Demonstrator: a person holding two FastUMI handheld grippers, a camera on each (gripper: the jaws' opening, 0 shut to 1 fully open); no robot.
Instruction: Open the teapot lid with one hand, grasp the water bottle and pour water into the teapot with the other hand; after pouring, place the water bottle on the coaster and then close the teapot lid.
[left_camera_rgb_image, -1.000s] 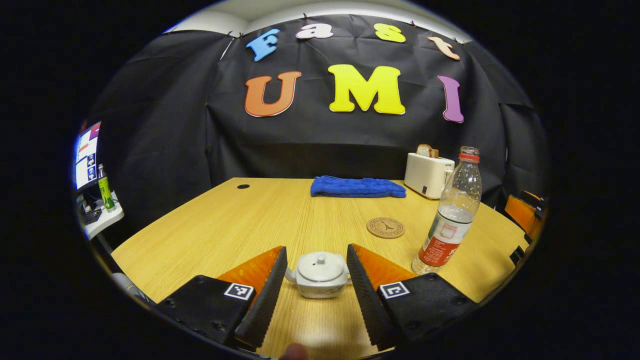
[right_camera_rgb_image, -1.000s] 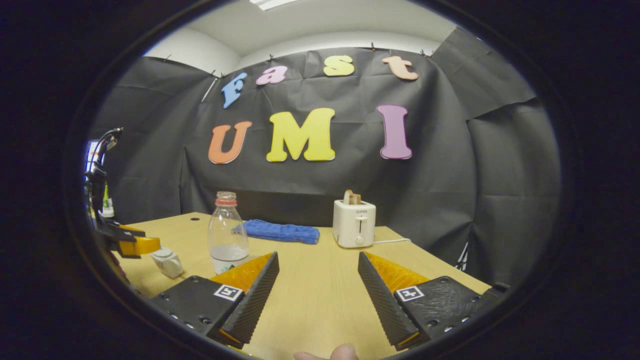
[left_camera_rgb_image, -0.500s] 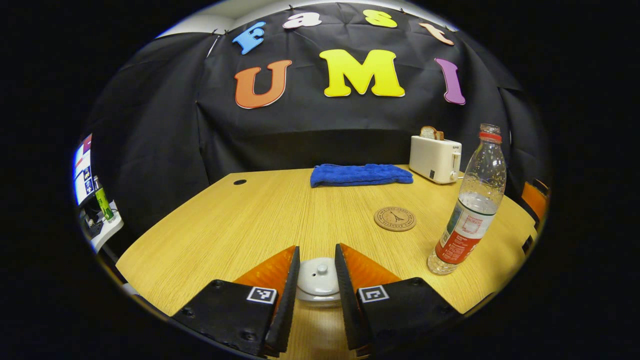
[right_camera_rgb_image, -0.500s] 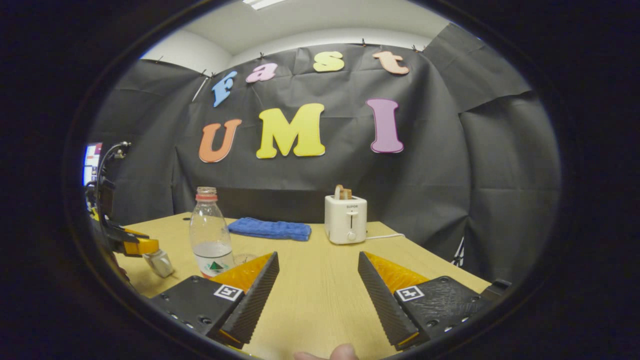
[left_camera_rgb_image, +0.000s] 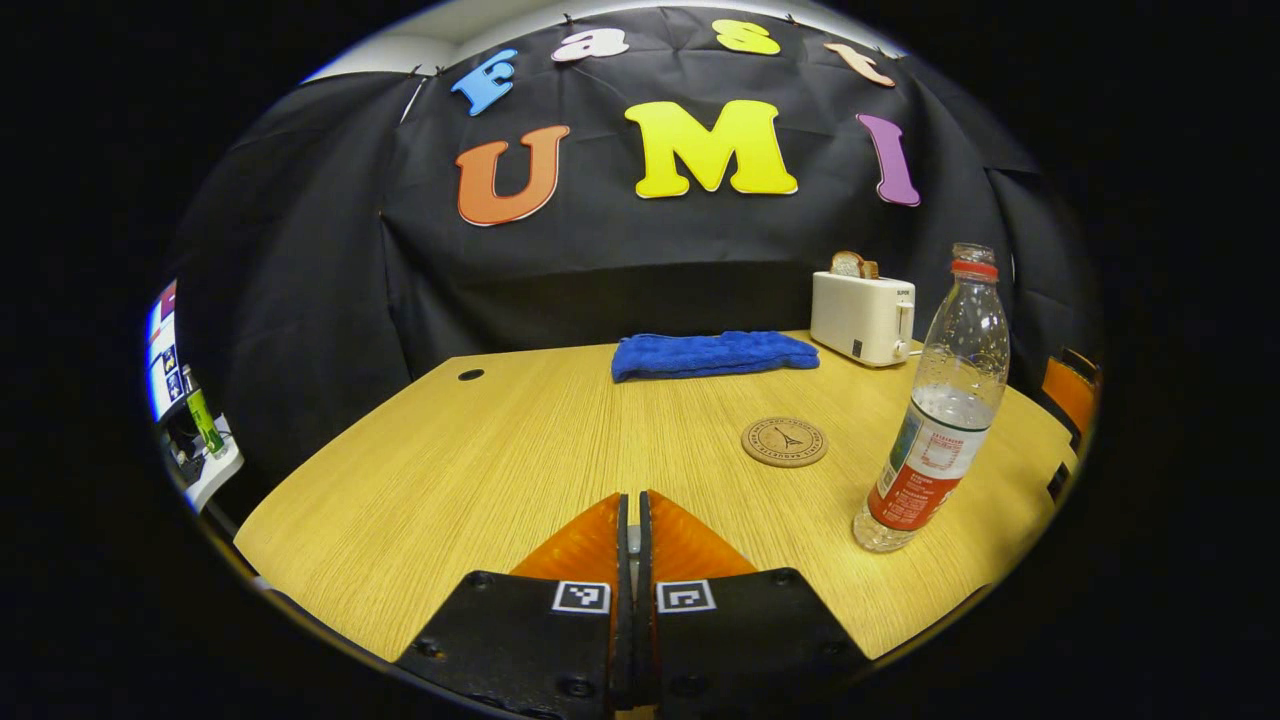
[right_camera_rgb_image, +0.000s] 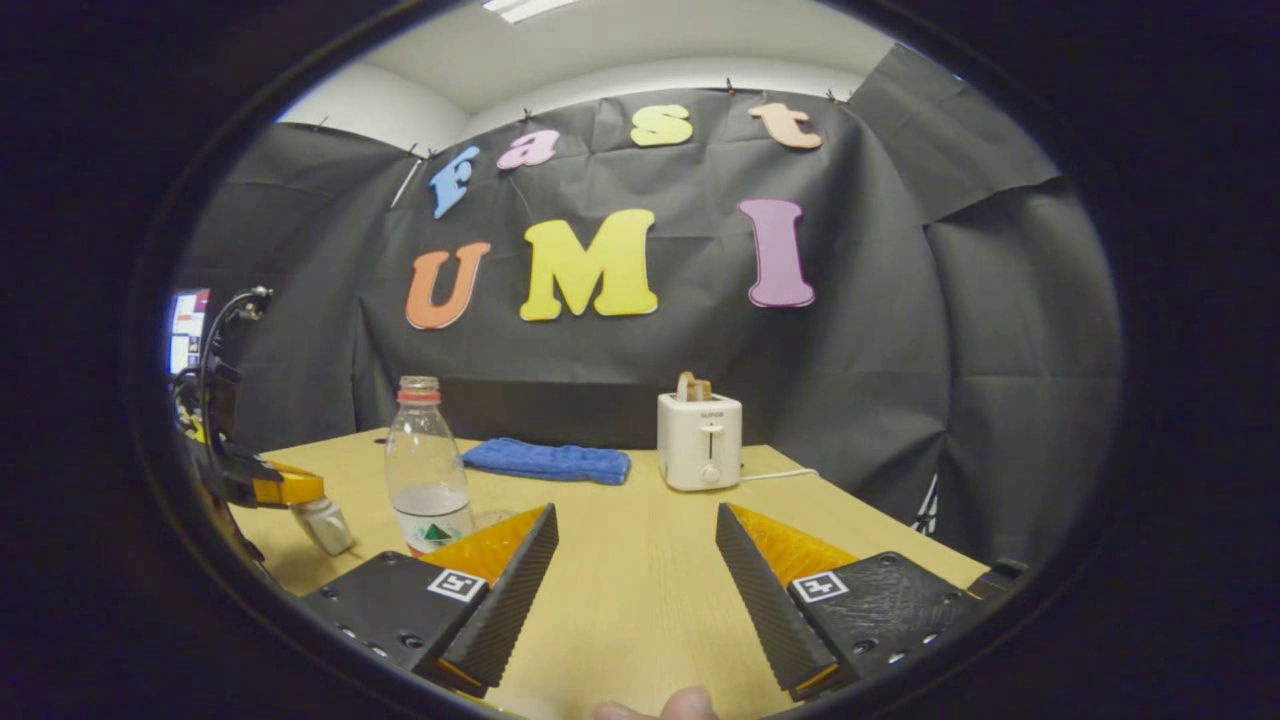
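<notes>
Left gripper (left_camera_rgb_image: 629, 520): fingers pressed nearly together, apparently pinching the teapot lid (left_camera_rgb_image: 629, 542); we cannot confirm. Right gripper (right_camera_rgb_image: 637, 545): fingers spread, empty. Water bottle (left_camera_rgb_image: 940, 410) upright on counter (left_camera_rgb_image: 480, 450), near coaster (left_camera_rgb_image: 785, 441). Teapot (right_camera_rgb_image: 325, 522) under left gripper. We judge pouring, placing and closing remain.

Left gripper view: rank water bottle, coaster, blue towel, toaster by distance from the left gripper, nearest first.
From the left gripper, low centre:
1. Coaster, ahead and to the right; the water bottle, standing farther right, is too close to call against it.
2. Blue towel, at the table's far edge, near centre.
3. Toaster, far right corner, beyond the towel's right end.
</notes>
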